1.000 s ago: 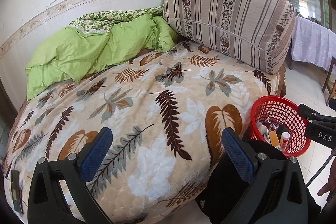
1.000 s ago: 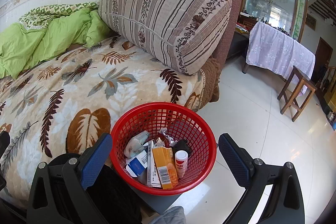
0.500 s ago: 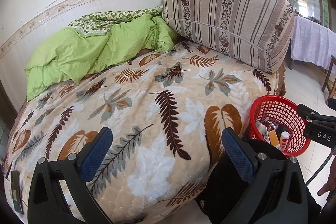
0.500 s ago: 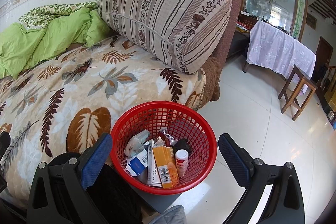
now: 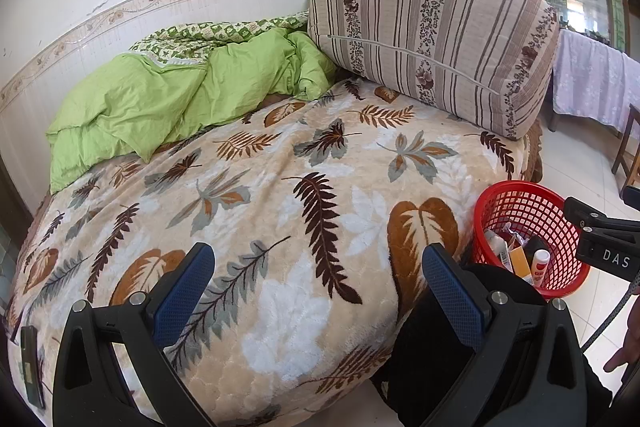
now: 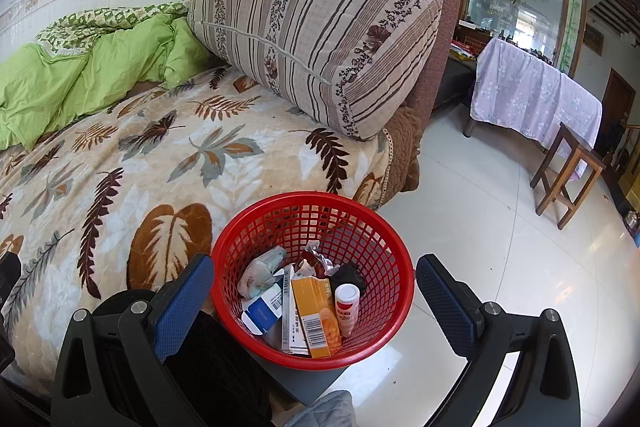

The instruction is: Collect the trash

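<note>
Hovering with fingers spread and empty, the left gripper [image 5: 318, 277] faces the bed [image 5: 280, 195]; the right gripper [image 6: 315, 289] straddles the red basket [image 6: 372, 227] of trash [image 6: 304, 299].

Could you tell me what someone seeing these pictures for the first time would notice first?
The red basket probably draws the eye first: it stands beside the bed's edge, holding boxes, wrappers and a small white bottle. Next comes the leaf-patterned blanket covering the bed, with a crumpled green quilt by the wall and a big striped cushion at the head. Both grippers are open and hold nothing.
</note>
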Demonstrator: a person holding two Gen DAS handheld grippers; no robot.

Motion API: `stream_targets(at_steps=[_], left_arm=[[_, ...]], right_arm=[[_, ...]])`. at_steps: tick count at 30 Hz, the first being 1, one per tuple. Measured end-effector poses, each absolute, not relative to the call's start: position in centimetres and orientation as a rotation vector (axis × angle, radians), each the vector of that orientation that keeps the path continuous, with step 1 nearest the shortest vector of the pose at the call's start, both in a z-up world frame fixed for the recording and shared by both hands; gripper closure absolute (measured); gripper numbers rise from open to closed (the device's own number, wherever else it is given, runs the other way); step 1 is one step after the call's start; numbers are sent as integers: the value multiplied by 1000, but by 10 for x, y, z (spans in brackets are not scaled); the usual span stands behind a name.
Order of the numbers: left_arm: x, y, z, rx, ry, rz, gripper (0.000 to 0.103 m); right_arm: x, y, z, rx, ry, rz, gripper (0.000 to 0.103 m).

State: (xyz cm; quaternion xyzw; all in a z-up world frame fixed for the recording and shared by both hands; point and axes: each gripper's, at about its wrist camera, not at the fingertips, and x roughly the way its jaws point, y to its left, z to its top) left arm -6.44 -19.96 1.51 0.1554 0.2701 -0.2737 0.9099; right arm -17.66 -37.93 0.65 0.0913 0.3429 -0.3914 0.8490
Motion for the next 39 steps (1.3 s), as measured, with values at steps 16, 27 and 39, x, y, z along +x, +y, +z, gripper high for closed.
stream_targets(at_steps=[16,27,39], left_arm=[[-65,-199,15,322,554,-574,0],[-68,-204,15,326,551,-580,0],[-49,-194,6,283,627,-551,0]], right_arm=[[-176,-374,6,189,728,-814,2],[-173,-378,8,184,730,-805,2],[-141,-367,6,102,774,-713,2]])
